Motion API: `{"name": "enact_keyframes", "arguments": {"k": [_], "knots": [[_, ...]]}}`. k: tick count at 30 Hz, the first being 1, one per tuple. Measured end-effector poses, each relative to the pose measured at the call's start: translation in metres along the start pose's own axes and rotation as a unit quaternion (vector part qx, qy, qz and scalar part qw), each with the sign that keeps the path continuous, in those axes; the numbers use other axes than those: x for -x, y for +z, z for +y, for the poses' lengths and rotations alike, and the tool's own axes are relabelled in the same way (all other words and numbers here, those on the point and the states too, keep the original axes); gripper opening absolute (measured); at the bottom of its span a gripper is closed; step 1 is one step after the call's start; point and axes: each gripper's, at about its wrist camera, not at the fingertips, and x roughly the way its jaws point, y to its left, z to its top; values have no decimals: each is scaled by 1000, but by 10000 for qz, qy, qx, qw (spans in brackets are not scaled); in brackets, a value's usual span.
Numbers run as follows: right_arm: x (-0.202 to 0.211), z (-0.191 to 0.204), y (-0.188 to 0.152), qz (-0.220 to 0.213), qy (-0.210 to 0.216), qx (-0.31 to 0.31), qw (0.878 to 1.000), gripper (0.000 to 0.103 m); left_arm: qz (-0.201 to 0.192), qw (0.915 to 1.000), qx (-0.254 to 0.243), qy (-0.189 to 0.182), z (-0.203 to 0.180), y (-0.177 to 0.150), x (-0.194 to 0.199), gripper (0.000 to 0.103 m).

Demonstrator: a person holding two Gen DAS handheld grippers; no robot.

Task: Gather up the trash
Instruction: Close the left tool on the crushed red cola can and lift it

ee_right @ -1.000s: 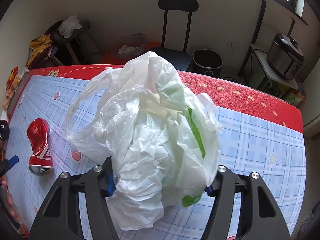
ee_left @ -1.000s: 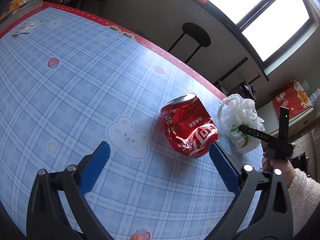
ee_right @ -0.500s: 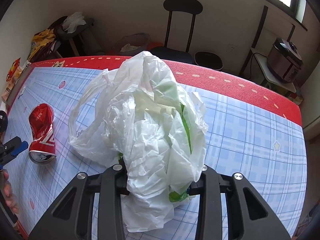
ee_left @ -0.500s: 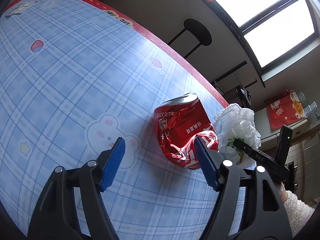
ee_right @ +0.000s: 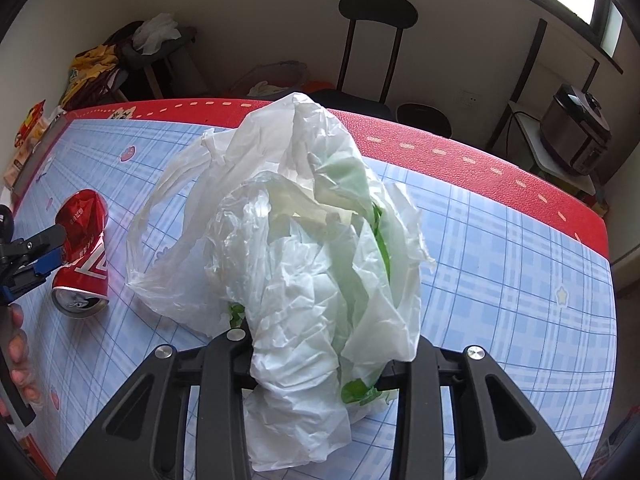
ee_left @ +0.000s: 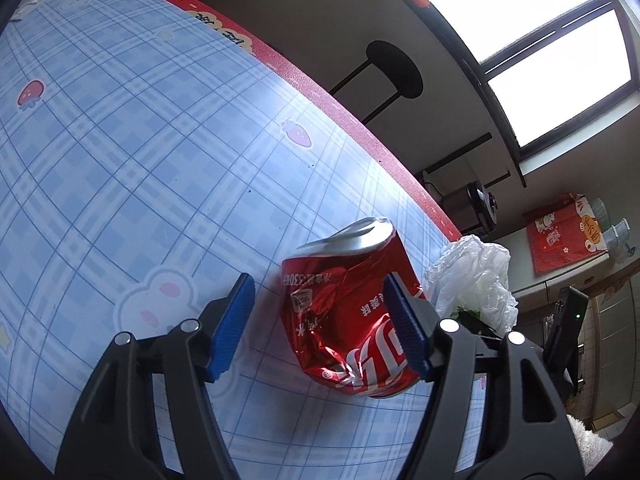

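A crushed red cola can (ee_left: 348, 312) lies on its side on the blue checked tablecloth (ee_left: 120, 160). My left gripper (ee_left: 320, 320) is open with its blue pads on either side of the can; the right pad touches it, the left pad stands apart. The can also shows in the right wrist view (ee_right: 84, 256), with the left gripper (ee_right: 36, 256) at it. My right gripper (ee_right: 316, 360) is shut on a crumpled white plastic bag (ee_right: 296, 248) with green inside. The bag also shows in the left wrist view (ee_left: 476, 280), just beyond the can.
The table's red edge (ee_right: 460, 152) runs along the far side. A black chair (ee_right: 376, 40) and a stool (ee_left: 392, 68) stand behind it. A rice cooker (ee_right: 576, 132) sits on a side shelf. Snack packets (ee_right: 28, 140) lie at the far left.
My left gripper has moved forward around the can and narrowed. My right gripper has closed tighter on the bag.
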Motion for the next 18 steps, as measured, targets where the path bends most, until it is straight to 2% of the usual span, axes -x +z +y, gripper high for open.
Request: {"name": "enact_keyframes", "arguments": {"k": [4, 11, 18], "knots": [[0, 4, -2, 17, -16, 56, 10000, 33, 145, 9995, 136, -253, -3, -2, -6, 59], [0, 16, -5, 74, 67, 231, 9997, 33, 278, 9956, -25, -897, -29, -14, -8, 59], [3, 27, -14, 100, 207, 316, 9992, 32, 683, 9891, -169, -1296, -54, -30, -22, 59]]}}
